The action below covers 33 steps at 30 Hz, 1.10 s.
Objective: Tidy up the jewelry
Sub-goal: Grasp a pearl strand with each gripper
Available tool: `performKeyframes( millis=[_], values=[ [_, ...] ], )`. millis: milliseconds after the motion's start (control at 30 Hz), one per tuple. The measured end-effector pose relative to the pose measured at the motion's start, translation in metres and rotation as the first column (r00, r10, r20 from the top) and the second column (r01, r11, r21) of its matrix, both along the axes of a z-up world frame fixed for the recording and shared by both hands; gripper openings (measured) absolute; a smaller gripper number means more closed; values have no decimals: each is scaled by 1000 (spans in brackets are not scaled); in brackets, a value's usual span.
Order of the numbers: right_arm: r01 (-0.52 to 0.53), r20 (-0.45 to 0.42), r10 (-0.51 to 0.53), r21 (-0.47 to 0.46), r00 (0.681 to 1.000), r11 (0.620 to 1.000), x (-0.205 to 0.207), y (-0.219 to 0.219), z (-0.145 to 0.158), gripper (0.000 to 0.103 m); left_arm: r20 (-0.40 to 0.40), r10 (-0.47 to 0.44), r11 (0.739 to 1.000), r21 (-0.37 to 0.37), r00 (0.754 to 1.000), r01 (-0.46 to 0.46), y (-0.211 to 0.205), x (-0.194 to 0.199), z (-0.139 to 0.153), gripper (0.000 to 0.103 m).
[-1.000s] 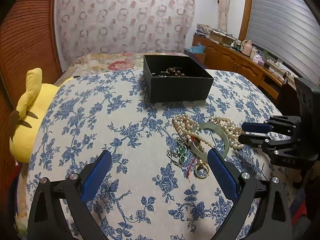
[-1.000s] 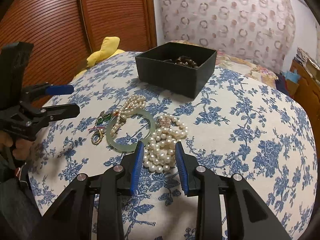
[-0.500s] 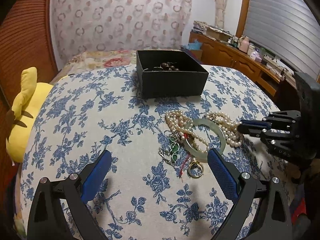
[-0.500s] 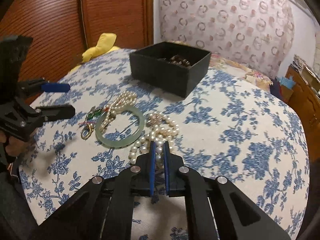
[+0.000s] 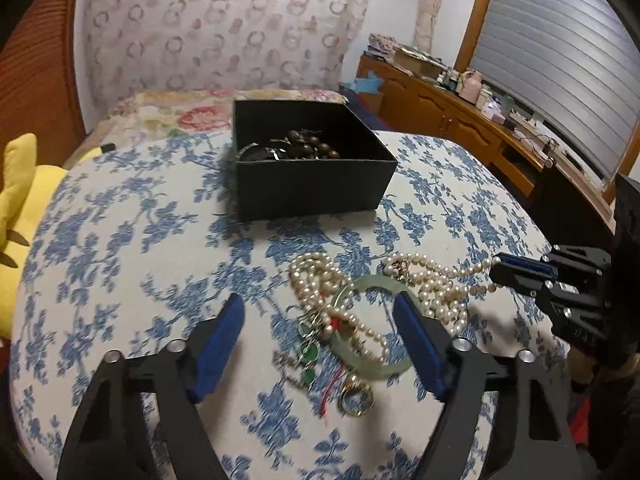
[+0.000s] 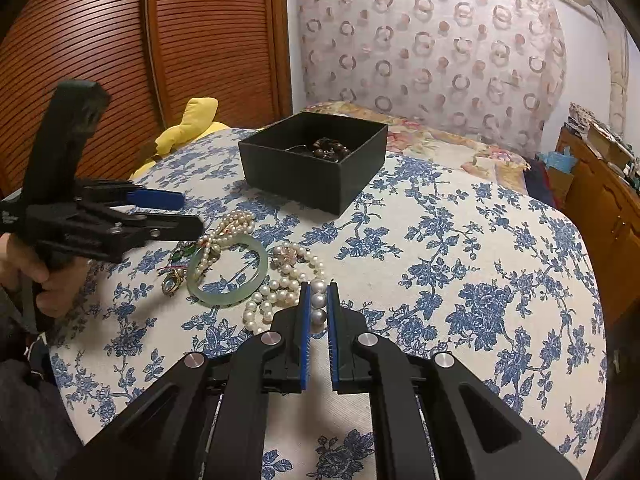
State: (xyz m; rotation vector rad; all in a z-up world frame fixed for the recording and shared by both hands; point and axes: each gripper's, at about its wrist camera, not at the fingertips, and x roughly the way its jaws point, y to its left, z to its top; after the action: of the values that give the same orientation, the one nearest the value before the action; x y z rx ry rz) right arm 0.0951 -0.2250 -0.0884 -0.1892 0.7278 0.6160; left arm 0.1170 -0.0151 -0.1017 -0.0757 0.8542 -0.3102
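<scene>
On the blue-flowered cloth lies a jewelry pile: a green jade bangle (image 5: 376,368) (image 6: 228,296), a pearl strand (image 5: 312,276) (image 6: 232,224), green-stone earrings (image 5: 308,356) and a gold ring (image 5: 356,396) (image 6: 172,282). My left gripper (image 5: 318,308) (image 6: 176,212) hovers over this pile with its jaws closing. The bangle and strand lie between the pads, untouched. My right gripper (image 6: 319,288) (image 5: 516,276) is shut on one end of a pearl necklace (image 6: 280,288) (image 5: 436,288). Behind stands an open black box (image 5: 312,184) (image 6: 300,176) holding a dark bead bracelet (image 5: 308,146) (image 6: 332,150).
A yellow plush toy (image 5: 20,200) (image 6: 192,124) lies at the table's left edge. A flowered bedspread (image 5: 180,112) lies behind the box. A wooden sideboard (image 5: 460,120) with clutter runs along the right wall, and slatted wooden doors (image 6: 120,40) stand at the left.
My right gripper shut on the pearl necklace's end and drew back a little. My left gripper moved forward over the pile and its jaws narrowed.
</scene>
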Motion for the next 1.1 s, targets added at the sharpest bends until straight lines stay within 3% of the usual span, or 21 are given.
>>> performKeyframes(
  millis=[200, 367, 567, 667, 833, 1100],
  values=[
    [-3, -2, 3, 5, 1000, 1000, -1, 1, 0, 9, -40, 17, 1000, -25, 999, -18, 2, 21, -5, 43],
    [-7, -4, 7, 4, 1000, 1000, 0, 3, 0, 9, -64, 37, 999, 24, 997, -35, 6, 34, -11, 29],
    [-10, -1, 10, 6, 1000, 1000, 2, 6, 2, 9, -57, 17, 995, 102, 998, -11, -1, 41, -15, 28],
    [-10, 0, 10, 8, 1000, 1000, 2, 7, 3, 9, -62, -3, 994, 105, 998, 9, -6, 44, -15, 28],
    [-12, -5, 12, 4, 1000, 1000, 3, 9, 2, 9, -33, -36, 975, 217, 999, 42, -22, 40, -16, 28],
    [-13, -16, 13, 3, 1000, 1000, 4, 8, -4, 9, -28, -36, 976, 216, 999, 41, -14, 33, -16, 29]
  ],
)
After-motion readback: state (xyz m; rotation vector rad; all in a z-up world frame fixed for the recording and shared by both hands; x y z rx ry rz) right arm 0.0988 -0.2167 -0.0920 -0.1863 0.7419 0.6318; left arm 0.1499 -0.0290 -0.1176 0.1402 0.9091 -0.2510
